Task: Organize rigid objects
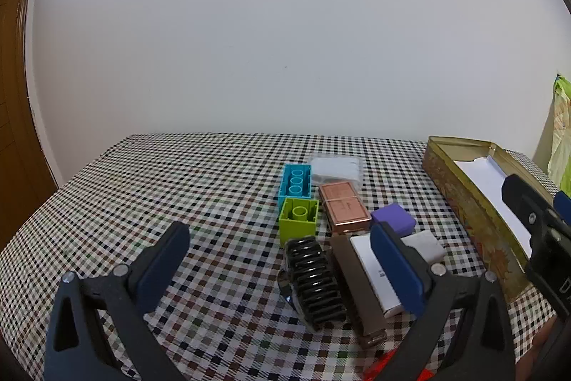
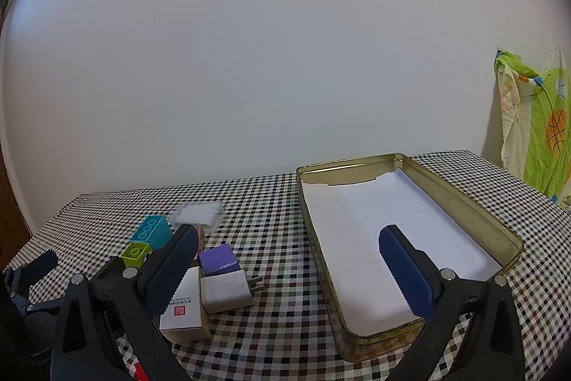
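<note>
Several small items lie clustered on the checked tablecloth (image 1: 142,188): a blue brick (image 1: 295,183), a green brick (image 1: 299,220), a copper box (image 1: 342,207), a purple block (image 1: 392,218), a white charger (image 1: 426,247), a white box (image 1: 371,274), a brown flat case (image 1: 357,295) and a black ribbed clip (image 1: 316,281). My left gripper (image 1: 278,238) hangs open just before the cluster, holding nothing. My right gripper (image 2: 289,238) is open and holds nothing, its right finger (image 2: 403,266) over the open gold tin (image 2: 464,202). The tin holds only white paper lining (image 2: 374,231).
A clear plastic packet (image 1: 337,168) lies behind the bricks. Something red (image 1: 382,366) peeks out at the bottom edge. The table backs onto a plain wall. A green patterned cloth (image 2: 542,131) hangs at the right. A wooden door (image 1: 14,131) stands at the left.
</note>
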Demonstrator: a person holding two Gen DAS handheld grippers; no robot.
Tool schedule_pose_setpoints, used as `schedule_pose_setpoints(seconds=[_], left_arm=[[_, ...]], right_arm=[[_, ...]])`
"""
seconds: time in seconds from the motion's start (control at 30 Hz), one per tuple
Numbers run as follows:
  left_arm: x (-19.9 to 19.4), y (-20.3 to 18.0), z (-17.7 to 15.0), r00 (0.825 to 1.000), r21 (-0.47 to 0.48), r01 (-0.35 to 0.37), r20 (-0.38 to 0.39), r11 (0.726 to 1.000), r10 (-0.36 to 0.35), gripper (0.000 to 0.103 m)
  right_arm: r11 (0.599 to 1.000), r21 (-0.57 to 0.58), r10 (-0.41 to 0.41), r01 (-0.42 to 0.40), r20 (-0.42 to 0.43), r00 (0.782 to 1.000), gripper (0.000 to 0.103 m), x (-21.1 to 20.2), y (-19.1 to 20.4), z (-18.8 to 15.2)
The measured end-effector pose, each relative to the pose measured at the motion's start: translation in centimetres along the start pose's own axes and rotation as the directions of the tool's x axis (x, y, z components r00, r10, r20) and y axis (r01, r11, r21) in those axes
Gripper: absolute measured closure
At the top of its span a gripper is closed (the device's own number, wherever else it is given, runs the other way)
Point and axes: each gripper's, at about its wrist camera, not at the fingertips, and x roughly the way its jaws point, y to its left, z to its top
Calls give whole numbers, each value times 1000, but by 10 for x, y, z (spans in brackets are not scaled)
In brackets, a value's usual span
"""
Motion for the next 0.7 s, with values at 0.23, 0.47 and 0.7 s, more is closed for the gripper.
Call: schedule_pose_setpoints(seconds=[0.23,0.47,0.7], left_arm=[[0,1,0,1000,-4,-6,1,1000,6,1],[0,2,0,1000,-6,-6,0,1000,6,1],[0,1,0,1000,-5,-6,0,1000,6,1]], right_arm=[[1000,4,-3,3,-2,1000,0,0,1,1],[1000,3,-4,4,-7,1000,0,2,2,2],[1000,-5,-9,9,-13,1000,0,1,-3,1]])
